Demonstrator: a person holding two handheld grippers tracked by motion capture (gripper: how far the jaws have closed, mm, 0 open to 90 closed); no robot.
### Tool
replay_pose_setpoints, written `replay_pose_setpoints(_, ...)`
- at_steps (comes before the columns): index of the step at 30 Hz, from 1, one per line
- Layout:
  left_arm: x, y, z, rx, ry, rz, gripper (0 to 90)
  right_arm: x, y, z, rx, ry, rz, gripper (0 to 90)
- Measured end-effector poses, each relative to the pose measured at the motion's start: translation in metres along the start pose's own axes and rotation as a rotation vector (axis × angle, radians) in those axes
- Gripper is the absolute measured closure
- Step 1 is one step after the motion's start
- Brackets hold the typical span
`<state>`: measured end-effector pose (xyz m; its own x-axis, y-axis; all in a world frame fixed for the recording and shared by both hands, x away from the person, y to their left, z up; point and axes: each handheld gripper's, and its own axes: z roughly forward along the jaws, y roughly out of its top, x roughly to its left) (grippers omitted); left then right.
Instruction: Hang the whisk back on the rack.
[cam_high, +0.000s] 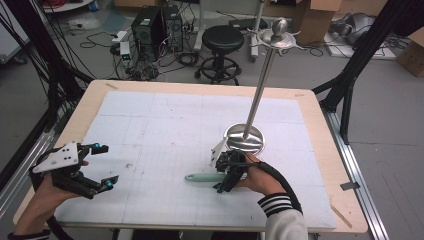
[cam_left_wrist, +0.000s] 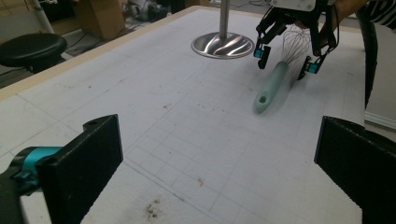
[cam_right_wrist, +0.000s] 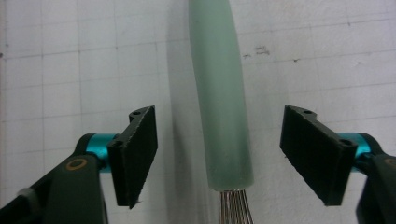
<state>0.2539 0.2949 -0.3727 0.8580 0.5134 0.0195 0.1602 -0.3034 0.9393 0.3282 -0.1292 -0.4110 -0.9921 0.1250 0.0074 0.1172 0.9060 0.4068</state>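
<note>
So from the high view, I'm holding my left gripper (cam_high: 102, 165) over the white mat (cam_high: 150, 125) down at about 8 o'clock, jaws spread wide with nothing in them, well apart from everything else. My right gripper (cam_high: 226, 175) is sitting near the middle of the table at roughly 5 o'clock, pointing down over the whisk (cam_high: 205, 177), whose mint green handle is sticking out toward 9 o'clock from under it. Just beyond, at 12 o'clock from that gripper, the round steel base of the stand (cam_high: 244, 138) is resting on the mat, with its pole leaning up and away. In the left gripper view my two black jaws are standing far apart at the bottom corners with bare mat between them, and at about 1 o'clock I'm seeing the right gripper (cam_left_wrist: 287, 58) hanging over the whisk (cam_left_wrist: 271, 86), one jaw on each side of where the handle meets the wires, with the stand's base (cam_left_wrist: 223, 45) at 12 o'clock. In the right gripper view the whisk handle (cam_right_wrist: 222, 107) is running straight up toward 12 o'clock between my jaws, wires at 6 o'clock, and the pads (cam_right_wrist: 137, 151) are partly open, clear gaps both sides, so they're not gripping it yet.
</note>
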Motion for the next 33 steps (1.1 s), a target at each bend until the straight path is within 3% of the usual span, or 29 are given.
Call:
replay_pose_setpoints(10, 0.0000, 0.0000, 0.0005, 0.001, -0.002, 0.000, 1.7, -0.0022, 0.0023, 0.0022, 0.029, 0.031, 0.005, 45.9)
replay_pose_setpoints(22, 0.0004, -0.0004, 0.0008, 0.002, -0.003, -0.002, 1.7, -0.0008, 0.0030, 0.0042, 0.058, 0.012, -0.040, 67.2)
replay_pose_setpoints(25, 0.0008, -0.0015, 0.0014, 0.006, -0.002, -0.005, 1.7, 0.0013, 0.0038, 0.0038, 0.066, 0.004, -0.073, 68.5)
replay_pose_setpoints(33, 0.0014, -0.0019, 0.0015, 0.007, -0.002, -0.004, 1.7, 0.0031, 0.0030, -0.0028, 0.047, 0.004, -0.091, 69.1)
